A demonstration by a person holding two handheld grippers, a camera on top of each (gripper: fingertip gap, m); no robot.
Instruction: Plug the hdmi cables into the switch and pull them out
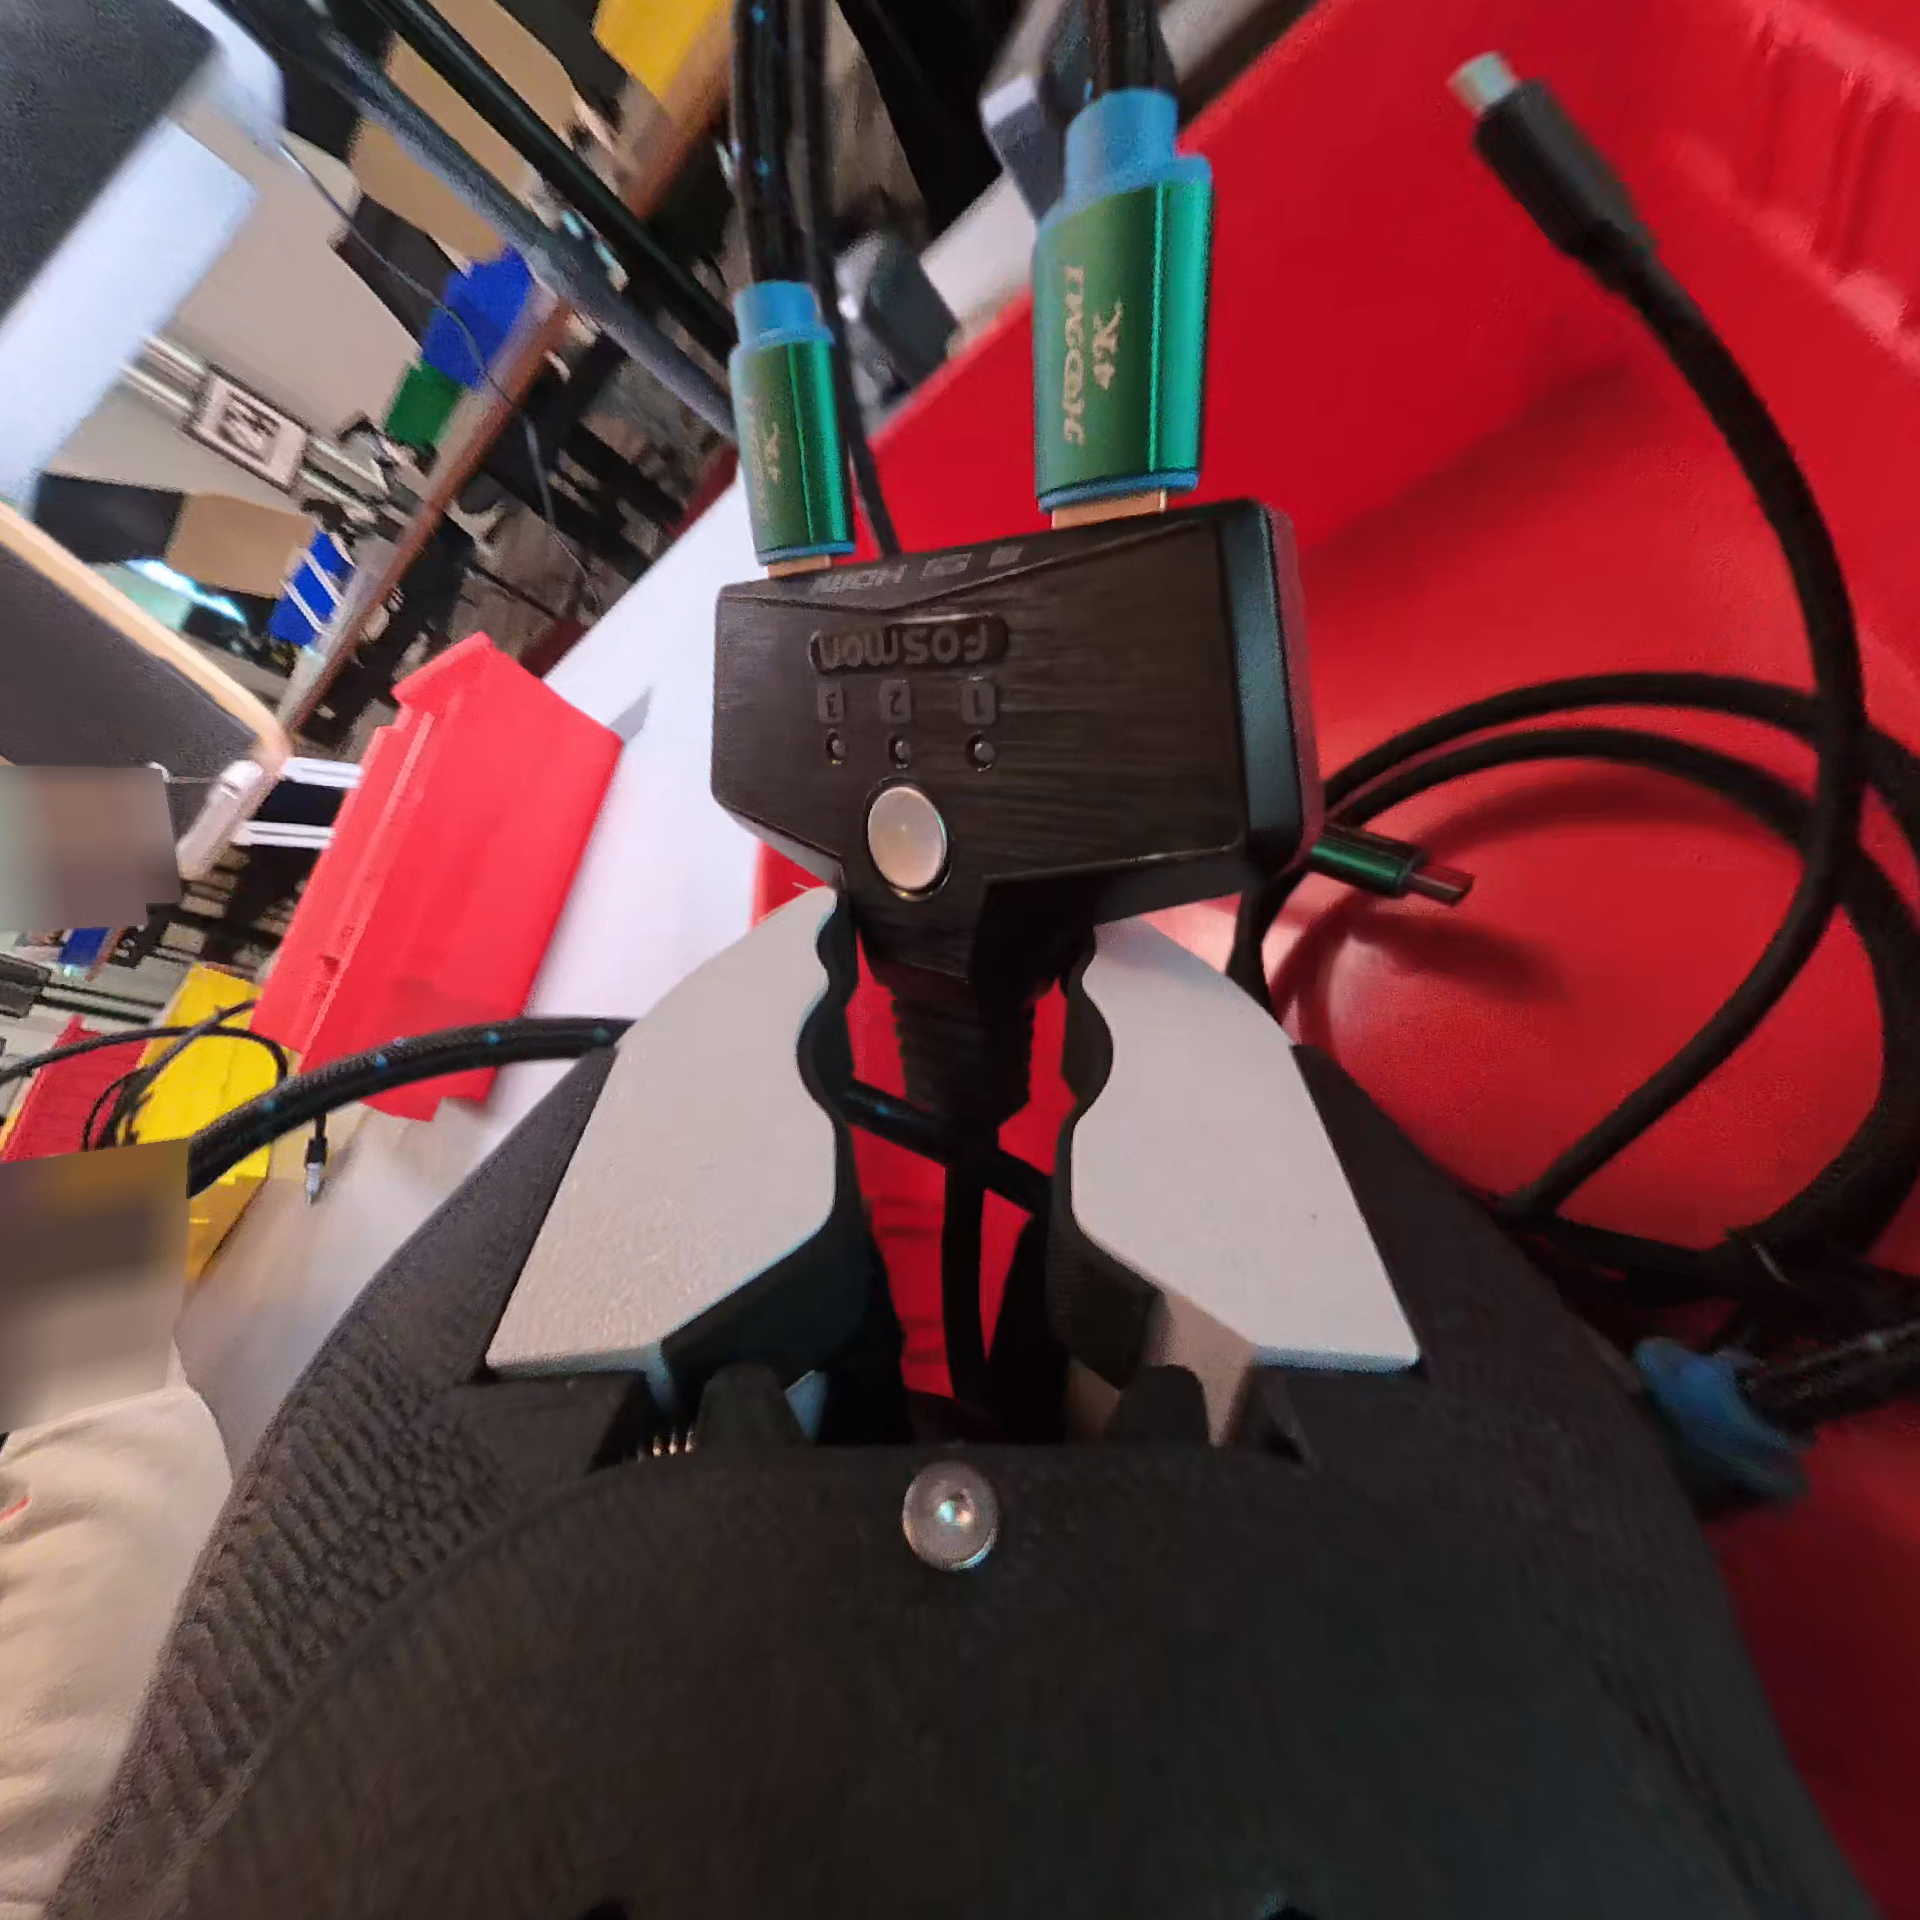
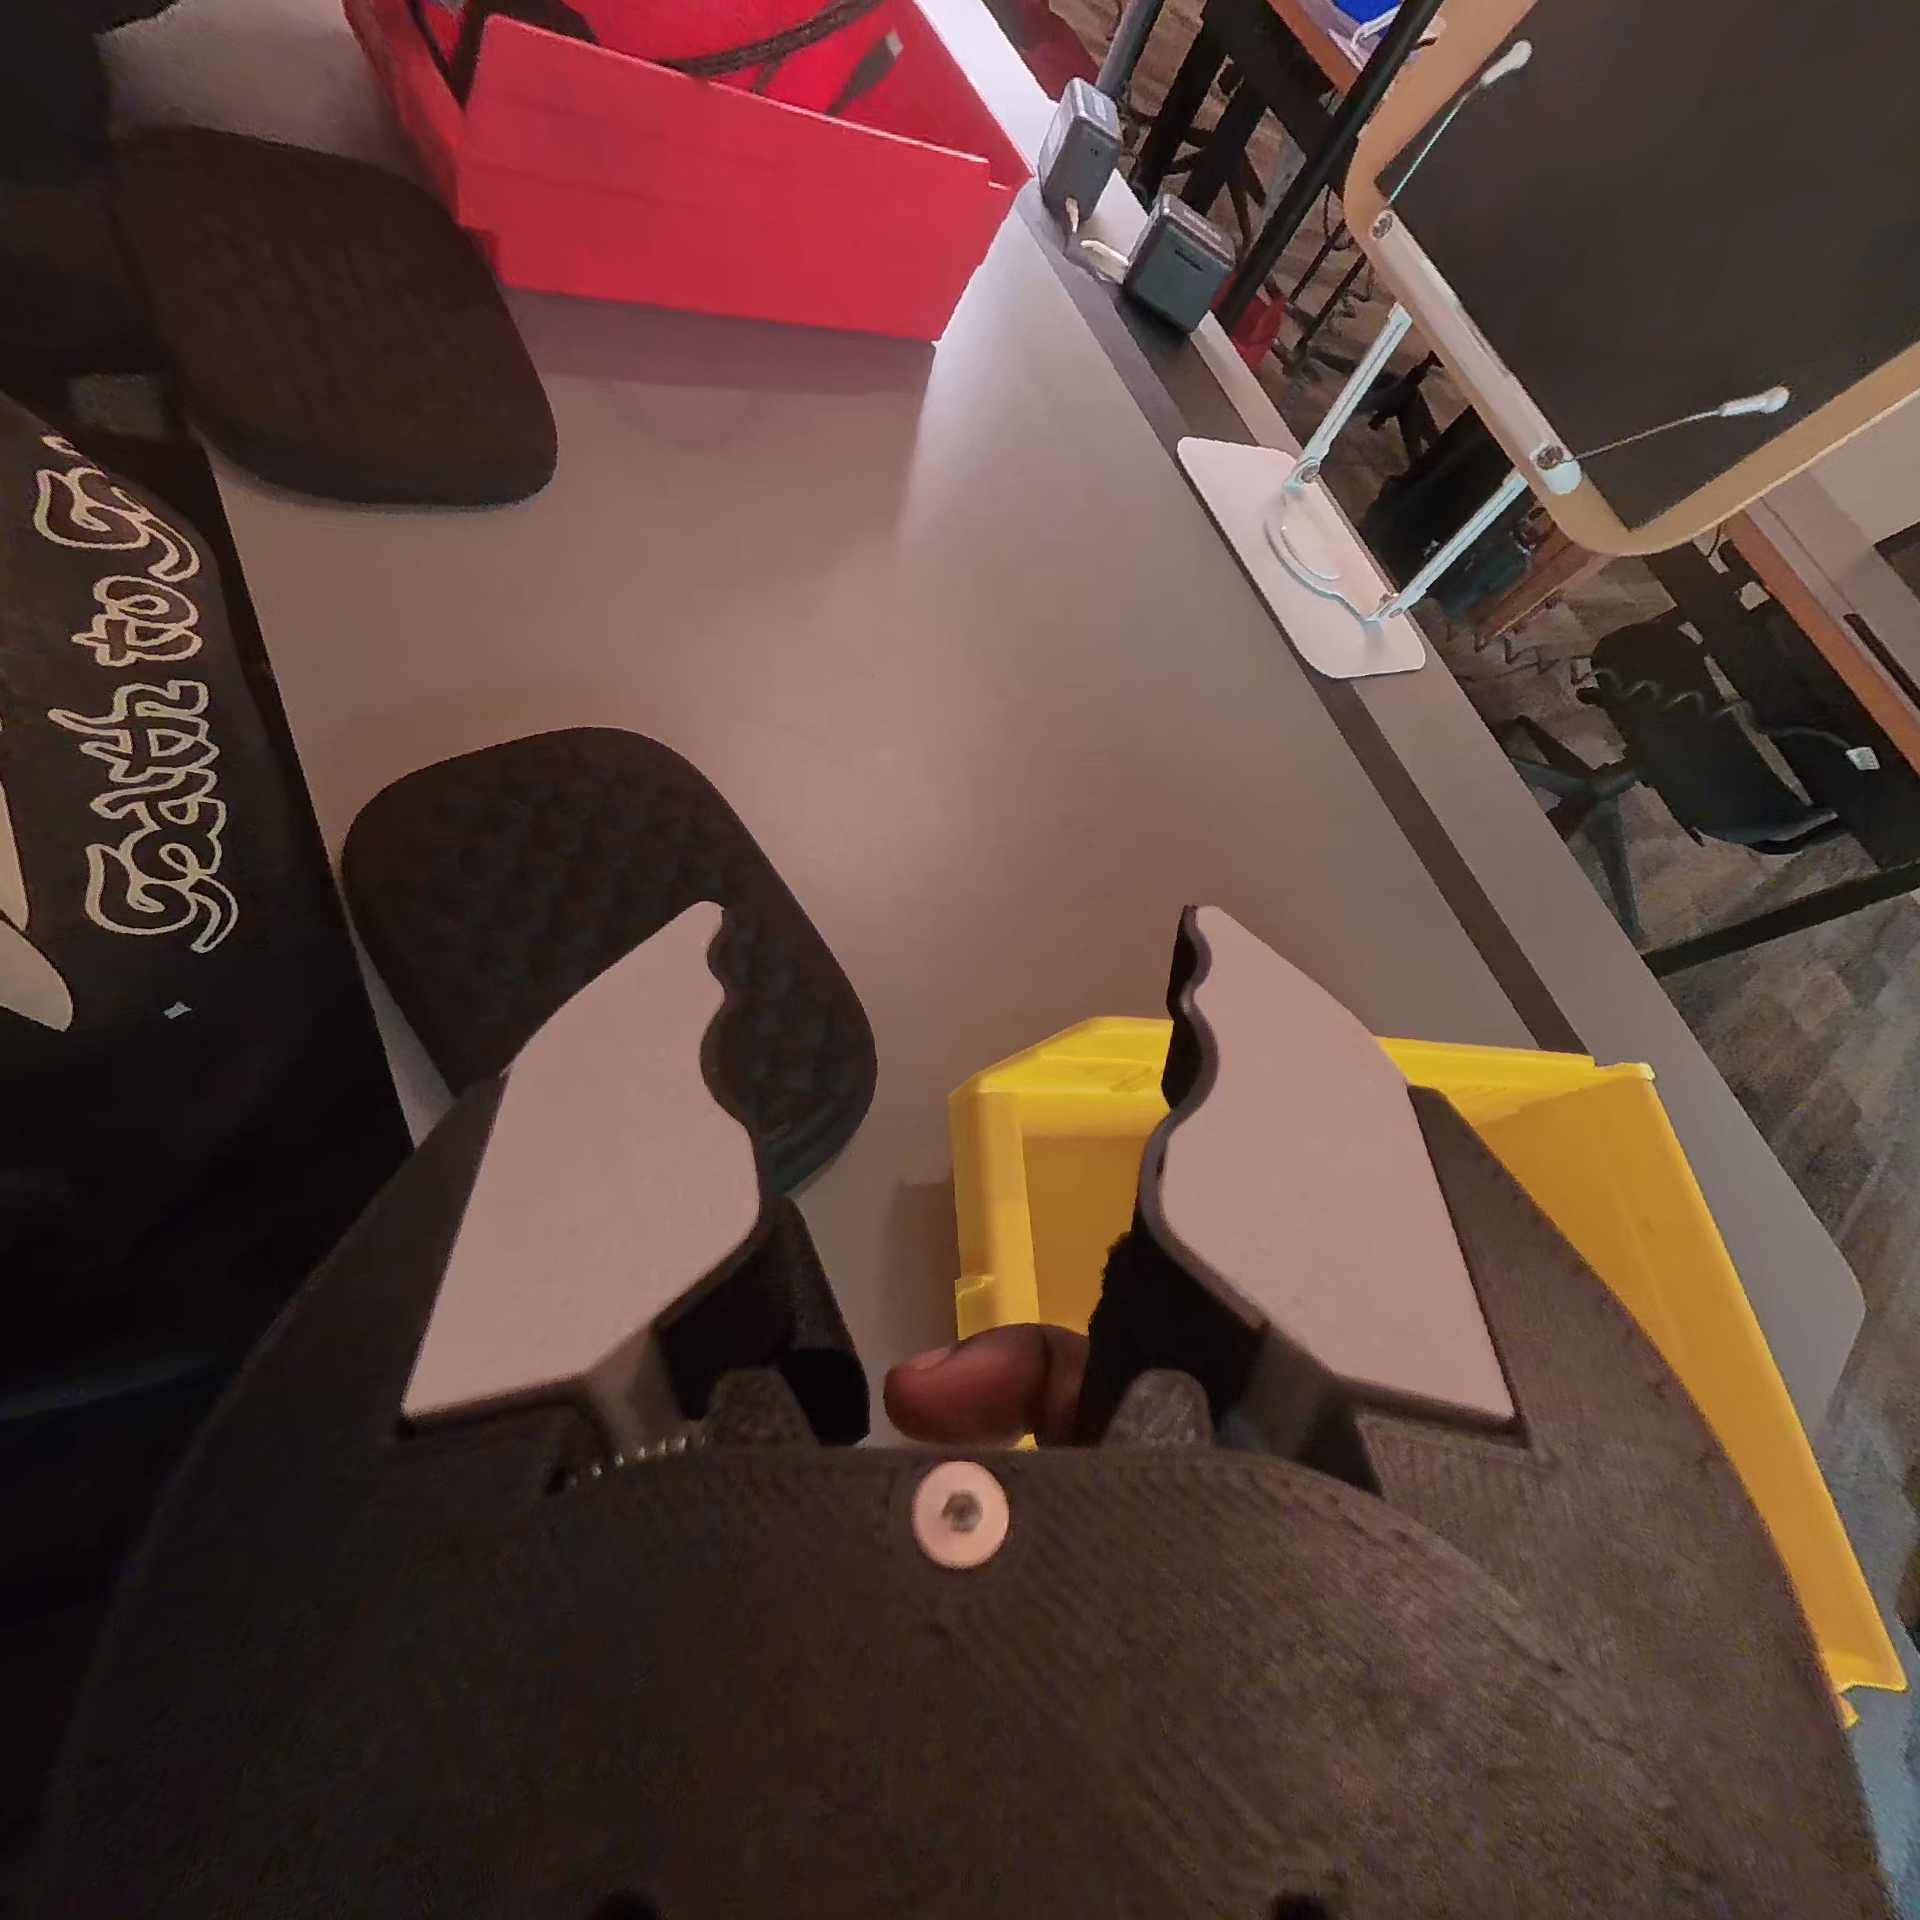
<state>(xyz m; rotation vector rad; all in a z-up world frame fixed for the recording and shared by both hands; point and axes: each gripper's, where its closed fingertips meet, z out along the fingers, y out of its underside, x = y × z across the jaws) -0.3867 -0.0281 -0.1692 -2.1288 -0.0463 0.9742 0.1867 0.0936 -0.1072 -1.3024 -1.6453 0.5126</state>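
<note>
right up against my lens, the left gripper (image 1: 951, 961) has its grey fingers (image 1: 717, 1122) pinching the narrow neck of the black switch (image 1: 997, 717), just above the ribbed strain relief that drops down between them. switch body sits beyond the fingertips, held up over the red bin (image 1: 1558, 520). two green hdmi plugs are seated in its far edge: the big one (image 1: 1122, 343) ahead of the right finger, the smaller-looking one (image 1: 795, 447) ahead of the left finger, gold collars showing at the sockets. so i judge two insertions done. off to the right of the fingers lie loose braided cables (image 1: 1766, 831) coiled in the bin, one free connector (image 1: 1392, 868) poking out beside the switch, another free end (image 1: 1527, 114) up high.

over on my right gripper (image 2: 951, 935), fingers spread wide and holding nothing, hovering above the grey table (image 2: 935, 623), a yellow bin (image 2: 1558, 1195) under the right finger, a black pad (image 2: 582, 904) beyond the left finger.

what's left, by my reckoning: a possible third plug, then all the pulling out. i can't see the port between the two plugs clearly, nor how deep either plug sits, and the switch never appears in the right view.
</note>
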